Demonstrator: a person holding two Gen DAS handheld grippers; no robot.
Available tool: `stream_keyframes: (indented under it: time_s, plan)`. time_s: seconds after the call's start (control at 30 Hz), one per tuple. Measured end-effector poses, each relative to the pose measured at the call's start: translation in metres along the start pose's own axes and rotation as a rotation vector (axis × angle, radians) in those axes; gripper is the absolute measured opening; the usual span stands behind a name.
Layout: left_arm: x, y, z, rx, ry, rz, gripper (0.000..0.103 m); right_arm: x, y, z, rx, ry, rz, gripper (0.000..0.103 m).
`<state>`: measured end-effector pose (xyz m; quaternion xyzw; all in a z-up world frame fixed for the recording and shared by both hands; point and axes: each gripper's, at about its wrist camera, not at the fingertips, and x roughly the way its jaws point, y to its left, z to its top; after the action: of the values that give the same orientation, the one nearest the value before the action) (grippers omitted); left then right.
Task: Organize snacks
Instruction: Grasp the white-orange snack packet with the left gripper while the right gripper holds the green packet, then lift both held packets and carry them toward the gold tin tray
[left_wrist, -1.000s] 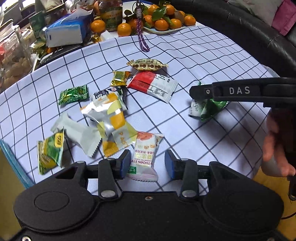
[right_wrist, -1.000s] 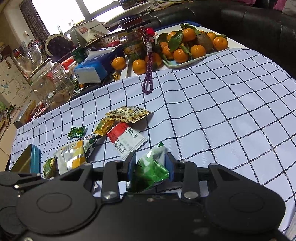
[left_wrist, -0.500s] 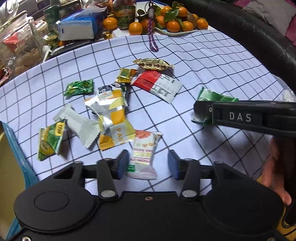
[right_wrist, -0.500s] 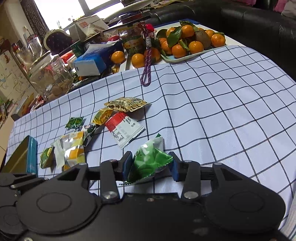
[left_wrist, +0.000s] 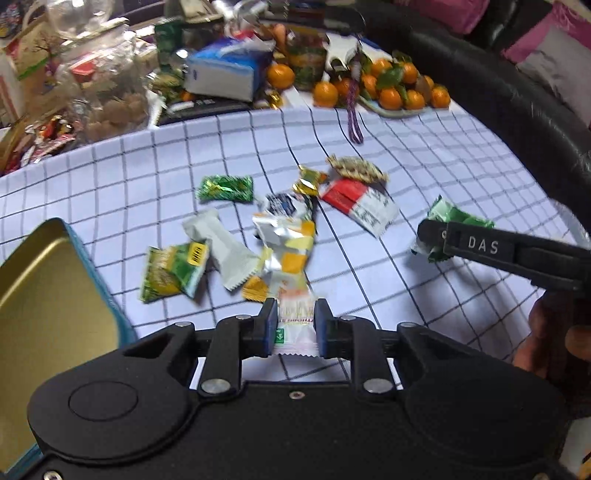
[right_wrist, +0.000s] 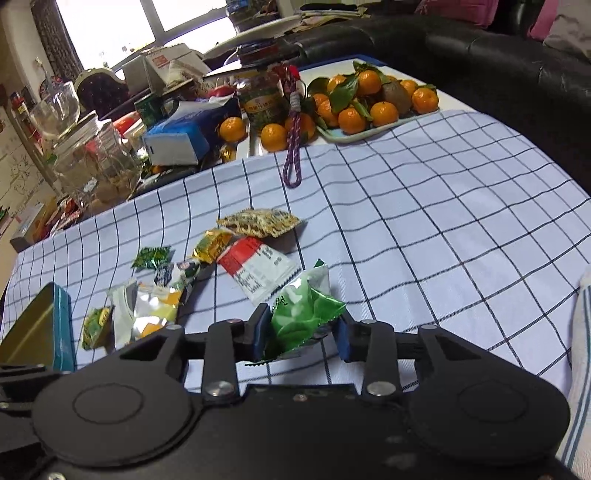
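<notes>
Checked blue-and-white cloth (left_wrist: 424, 158) covers the table, fruit and clutter at twelve o'clock. Nearest, the left gripper (left_wrist: 295, 326) has narrowed onto the white hawthorn-strip packet (left_wrist: 297, 325), loose a second ago. At three o'clock the right gripper (right_wrist: 301, 332), wider now, barely contains the crumpled green foil packet (right_wrist: 301, 308). An open gold-lined teal tin (left_wrist: 48, 295) has appeared at nine o'clock, probably their destination.

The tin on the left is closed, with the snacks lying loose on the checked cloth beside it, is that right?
Not quite. The tin is open: the left wrist view shows its bare gold inside. The snacks do lie loose on the checked cloth beside it.
</notes>
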<state>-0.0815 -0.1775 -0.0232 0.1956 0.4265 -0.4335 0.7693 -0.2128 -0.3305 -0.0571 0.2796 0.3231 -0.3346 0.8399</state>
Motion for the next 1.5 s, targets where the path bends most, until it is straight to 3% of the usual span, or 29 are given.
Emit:
stream_keyframes:
  time_s: [0.03,0.23,0.33,0.43,0.5,0.6,0.67,0.83,1.1,1.5]
  plan:
    - [-0.006,0.005,0.002,-0.014,-0.018,0.002,0.006,-0.002,0.002,0.002,0.006,-0.007,0.000,0.038]
    - [-0.026,0.049,0.012,-0.137,-0.067,0.112,0.005,-0.009,0.028,0.008,-0.004,-0.035,0.009,0.038]
    - [-0.018,0.070,0.008,-0.162,-0.019,0.108,0.007,-0.006,0.045,0.006,-0.026,-0.038,0.019,0.038]
    - [-0.005,0.074,0.001,-0.151,0.048,0.035,0.008,-0.003,0.058,0.001,-0.057,-0.031,0.027,0.038]
    - [0.000,0.066,-0.006,-0.112,0.084,-0.038,0.009,-0.001,0.064,-0.002,-0.092,-0.026,0.020,0.038]
    - [0.000,0.042,-0.015,-0.005,0.117,-0.123,0.022,0.001,0.065,-0.001,-0.111,-0.020,-0.009,0.038]
    - [0.002,0.025,-0.021,0.069,0.123,-0.110,0.031,0.000,0.059,0.003,-0.088,-0.027,-0.010,0.038]
    - [0.013,0.002,-0.036,0.179,0.170,-0.047,0.031,-0.005,0.045,0.014,-0.039,-0.050,-0.022,0.038]
    - [0.011,0.002,-0.034,0.159,0.167,-0.011,0.031,-0.013,0.052,0.026,-0.005,-0.069,-0.002,0.038]
    - [0.009,-0.002,-0.034,0.158,0.162,-0.023,0.031,-0.066,0.120,0.029,-0.137,-0.167,0.030,0.038]
